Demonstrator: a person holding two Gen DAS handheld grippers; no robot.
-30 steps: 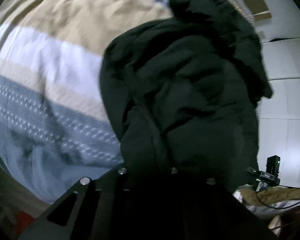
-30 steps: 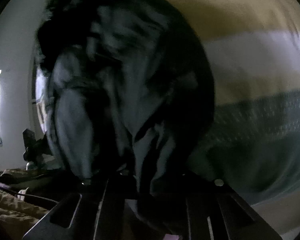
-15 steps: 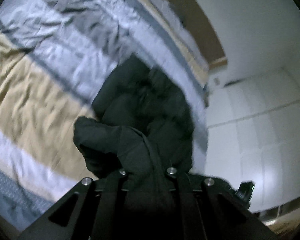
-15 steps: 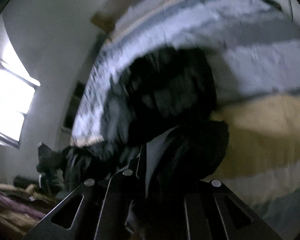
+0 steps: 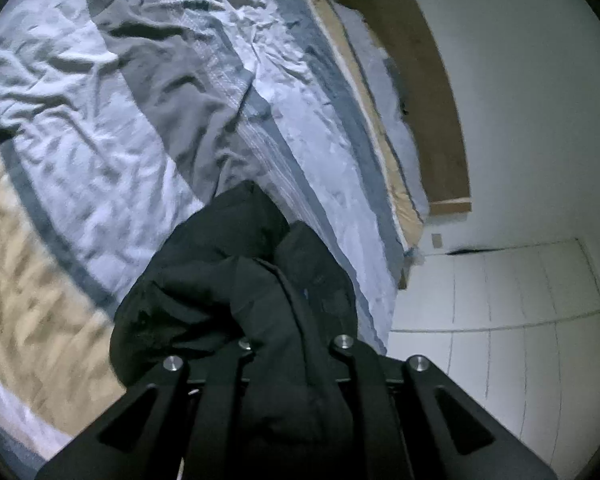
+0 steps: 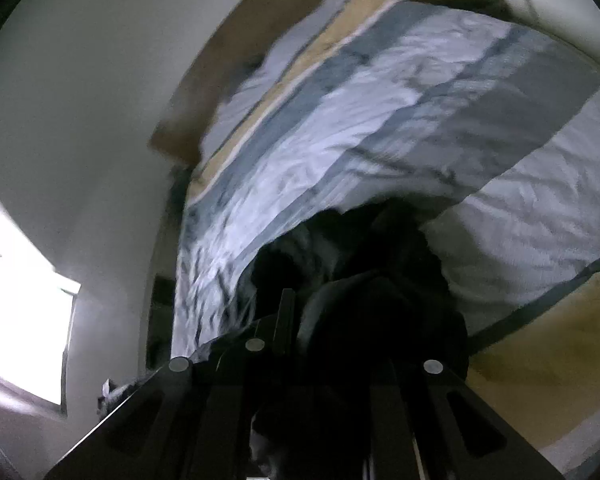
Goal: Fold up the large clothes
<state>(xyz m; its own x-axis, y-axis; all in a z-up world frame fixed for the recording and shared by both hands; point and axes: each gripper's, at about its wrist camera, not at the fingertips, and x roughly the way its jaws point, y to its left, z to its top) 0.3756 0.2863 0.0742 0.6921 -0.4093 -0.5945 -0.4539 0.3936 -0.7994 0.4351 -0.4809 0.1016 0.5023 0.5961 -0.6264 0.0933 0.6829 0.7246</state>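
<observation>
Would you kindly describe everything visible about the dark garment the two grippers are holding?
The dark garment is black, thick, soft-looking cloth, bunched in loose folds with a seam or edge running toward the camera. It hangs crumpled over the striped bedspread; whether its far end rests there is unclear. The left gripper is shut on it, and the right gripper likewise, though that view is blurred.

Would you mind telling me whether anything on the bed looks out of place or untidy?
Only the striped bedcover: it lies rumpled, with creases and a ridge running across its grey and white bands. The black garment hangs bunched.
</observation>
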